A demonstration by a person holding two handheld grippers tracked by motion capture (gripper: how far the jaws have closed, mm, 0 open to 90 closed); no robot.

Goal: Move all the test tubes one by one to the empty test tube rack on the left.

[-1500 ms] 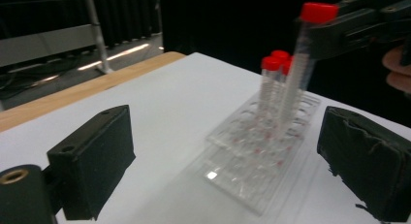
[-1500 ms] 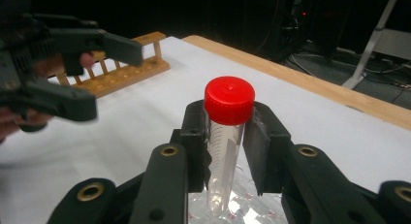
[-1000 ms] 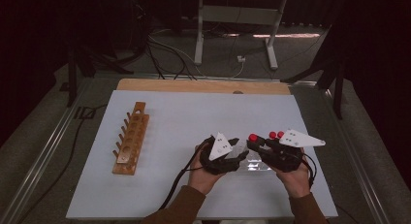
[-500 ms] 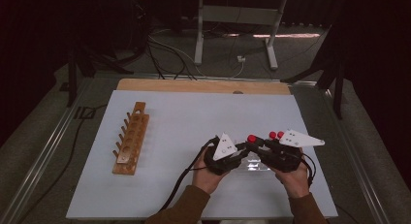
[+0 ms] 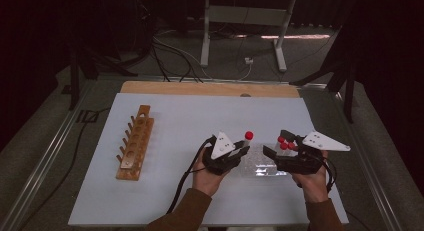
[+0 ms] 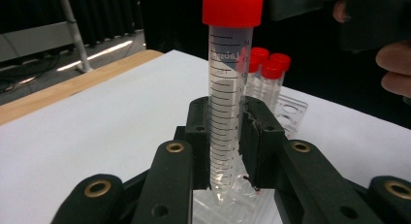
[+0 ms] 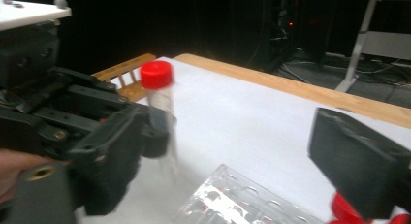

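Observation:
A clear graduated tube with a red cap [image 6: 227,88] stands upright between the pads of my left gripper [image 6: 225,136], which is shut on its lower half. In the high view that tube [image 5: 248,137] rises from the left gripper [image 5: 243,152] near the table's middle. My right gripper [image 5: 276,148] faces it from the right; its jaws have just been opening and stand wide with nothing between them. One of its pads [image 7: 358,161] shows at the right of the right gripper view, with the held tube [image 7: 160,98] farther off.
A clear plastic rack [image 5: 260,167] lies between the two grippers, with three red-capped tubes [image 5: 285,143] standing at its right end. A wooden rack [image 5: 136,141] with several holes sits at the left of the white tabletop [image 5: 180,116]. A wooden strip [image 5: 210,88] runs along the far edge.
The left jaws have closed on the red-capped tube. The right jaws have opened off it, and the two grippers have drawn apart, the left one carrying the tube leftward.

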